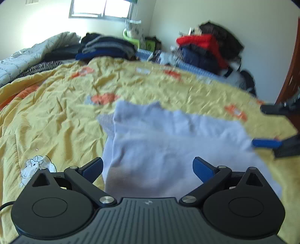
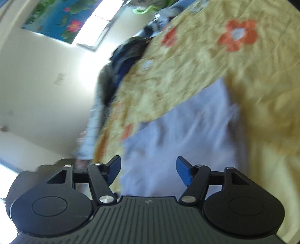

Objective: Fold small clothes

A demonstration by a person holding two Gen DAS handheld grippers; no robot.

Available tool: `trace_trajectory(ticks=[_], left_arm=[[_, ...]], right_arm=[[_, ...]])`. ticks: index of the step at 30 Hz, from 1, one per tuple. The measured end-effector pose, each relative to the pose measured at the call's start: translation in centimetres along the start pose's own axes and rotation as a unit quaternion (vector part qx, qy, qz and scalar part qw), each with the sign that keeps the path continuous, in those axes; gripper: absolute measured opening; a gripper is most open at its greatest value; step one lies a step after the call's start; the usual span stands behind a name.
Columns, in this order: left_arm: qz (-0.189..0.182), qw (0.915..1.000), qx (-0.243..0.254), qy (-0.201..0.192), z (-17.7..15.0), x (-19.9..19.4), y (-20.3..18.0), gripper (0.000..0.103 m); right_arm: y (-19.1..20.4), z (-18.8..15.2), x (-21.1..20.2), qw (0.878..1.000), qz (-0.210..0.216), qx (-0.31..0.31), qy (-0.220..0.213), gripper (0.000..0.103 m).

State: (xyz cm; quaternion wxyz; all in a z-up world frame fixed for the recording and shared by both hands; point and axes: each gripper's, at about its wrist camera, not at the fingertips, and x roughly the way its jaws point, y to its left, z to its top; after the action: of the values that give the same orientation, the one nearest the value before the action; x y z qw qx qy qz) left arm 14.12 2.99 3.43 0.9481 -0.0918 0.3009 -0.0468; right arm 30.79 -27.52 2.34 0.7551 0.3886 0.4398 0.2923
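Note:
A small pale lilac garment lies spread on a yellow flowered bedspread. My left gripper hovers over its near part, jaws wide open with nothing between the blue pads. At the right edge of the left wrist view my right gripper reaches in beside the garment's right border, fingers apart. In the tilted, blurred right wrist view the same garment lies ahead of my right gripper, which stands open and holds nothing.
Piles of dark folded clothes and a red and navy heap sit at the bed's far side. A grey quilt lies at the far left. A window and pale walls stand behind.

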Motion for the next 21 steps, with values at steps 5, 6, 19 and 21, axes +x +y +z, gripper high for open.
trace_trajectory(ticks=[5, 6, 19, 21], left_arm=[[-0.079, 0.9963, 0.028, -0.017, -1.3, -2.0, -1.5, 0.103], [-0.083, 0.9959, 0.036, -0.004, -1.6, -1.8, -1.8, 0.103], [-0.039, 0.9891, 0.127, 0.065, -4.2, 0.0, -4.2, 0.103], [-0.056, 0.9888, 0.132, 0.041, -3.8, -1.1, -5.1, 0.103]], right_arm=[[0.5, -4.3, -1.1, 0.999, 0.021, 0.009, 0.033, 0.069], [0.1, -4.8, -1.5, 0.999, 0.020, 0.019, 0.033, 0.069], [-3.2, -7.7, -2.6, 0.996, -0.047, 0.065, 0.034, 0.057], [-1.6, -7.4, -2.2, 0.998, -0.006, 0.050, 0.030, 0.063]])
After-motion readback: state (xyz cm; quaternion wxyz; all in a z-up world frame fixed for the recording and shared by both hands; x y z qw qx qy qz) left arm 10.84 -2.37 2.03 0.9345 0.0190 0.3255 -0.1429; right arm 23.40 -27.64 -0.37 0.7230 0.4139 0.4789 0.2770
